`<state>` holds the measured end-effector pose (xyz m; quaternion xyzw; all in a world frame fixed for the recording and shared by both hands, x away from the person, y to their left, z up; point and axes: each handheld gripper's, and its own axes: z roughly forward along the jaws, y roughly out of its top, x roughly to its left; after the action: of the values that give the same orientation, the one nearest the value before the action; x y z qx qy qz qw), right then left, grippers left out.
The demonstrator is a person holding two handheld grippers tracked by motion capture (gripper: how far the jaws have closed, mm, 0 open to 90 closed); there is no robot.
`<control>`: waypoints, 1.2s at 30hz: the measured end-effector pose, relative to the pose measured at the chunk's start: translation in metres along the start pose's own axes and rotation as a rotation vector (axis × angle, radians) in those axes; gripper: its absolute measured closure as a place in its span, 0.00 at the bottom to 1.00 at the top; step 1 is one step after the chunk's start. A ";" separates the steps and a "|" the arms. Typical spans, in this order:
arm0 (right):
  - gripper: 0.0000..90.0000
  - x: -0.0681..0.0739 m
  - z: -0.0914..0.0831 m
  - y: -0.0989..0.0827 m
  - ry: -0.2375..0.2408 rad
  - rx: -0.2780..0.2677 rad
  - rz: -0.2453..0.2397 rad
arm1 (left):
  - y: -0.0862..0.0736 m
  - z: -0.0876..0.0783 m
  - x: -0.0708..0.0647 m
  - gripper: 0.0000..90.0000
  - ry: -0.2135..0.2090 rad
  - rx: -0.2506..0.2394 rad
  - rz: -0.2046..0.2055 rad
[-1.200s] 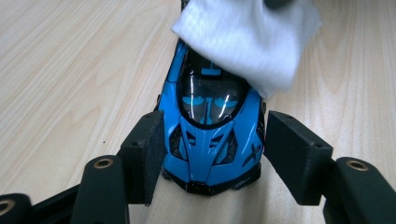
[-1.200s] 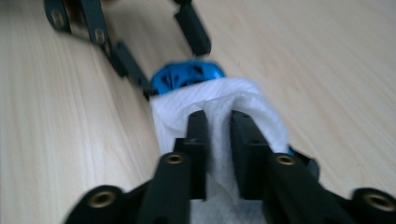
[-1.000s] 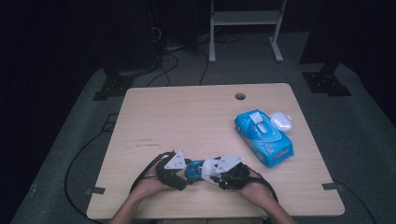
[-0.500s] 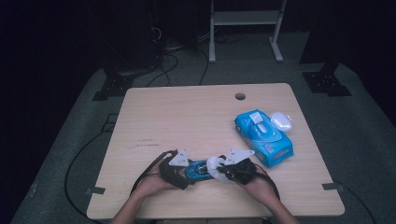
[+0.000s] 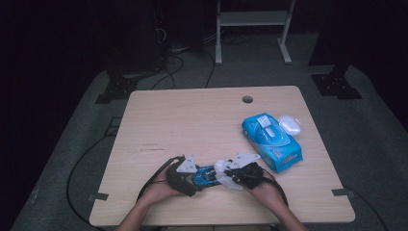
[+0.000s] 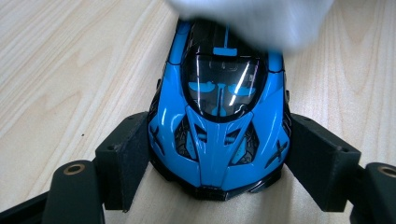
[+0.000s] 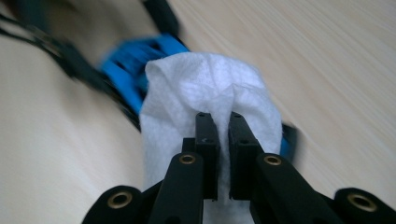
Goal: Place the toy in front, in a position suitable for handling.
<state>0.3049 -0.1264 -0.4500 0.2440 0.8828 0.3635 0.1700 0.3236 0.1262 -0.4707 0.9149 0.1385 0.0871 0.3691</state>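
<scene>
The glossy blue toy car [image 6: 218,135], a low, wedge-shaped model with a dark glazed cabin and black vent cut-outs, sat on the pale wood-grain bench [image 5: 192,125] near the person's edge. The left claw [image 5: 188,177] pinched it: its two black, blocky pads pressed against the car's flanks, one on each side of the end nearest that claw's camera. Just beyond the car's far end, the right claw [image 7: 223,154] had just been closing and now stood pressed together on a soft, crumpled white wipe [image 7: 205,93], whose dimpled, fabric-like sheet bunched around the jaws and draped over the car's far end. In the high view the wipe [image 5: 224,172] lay between the two claws, covering the end of the car nearest the right claw [image 5: 231,176].

Well beyond the car, toward the bench's right side, lay a blue, shiny soft pack of wipes [image 5: 272,142] with its white flap raised. A small, rounded white object [image 5: 289,124] lay against the pack's far side.
</scene>
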 end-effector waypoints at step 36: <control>0.94 -0.001 0.000 -0.010 0.091 -0.092 0.125 | -0.001 0.001 -0.001 0.28 -0.008 -0.008 -0.016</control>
<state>0.3028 -0.1327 -0.4573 0.2737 0.8551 0.4243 0.1178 0.3224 0.1262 -0.4725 0.9125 0.1439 0.0812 0.3741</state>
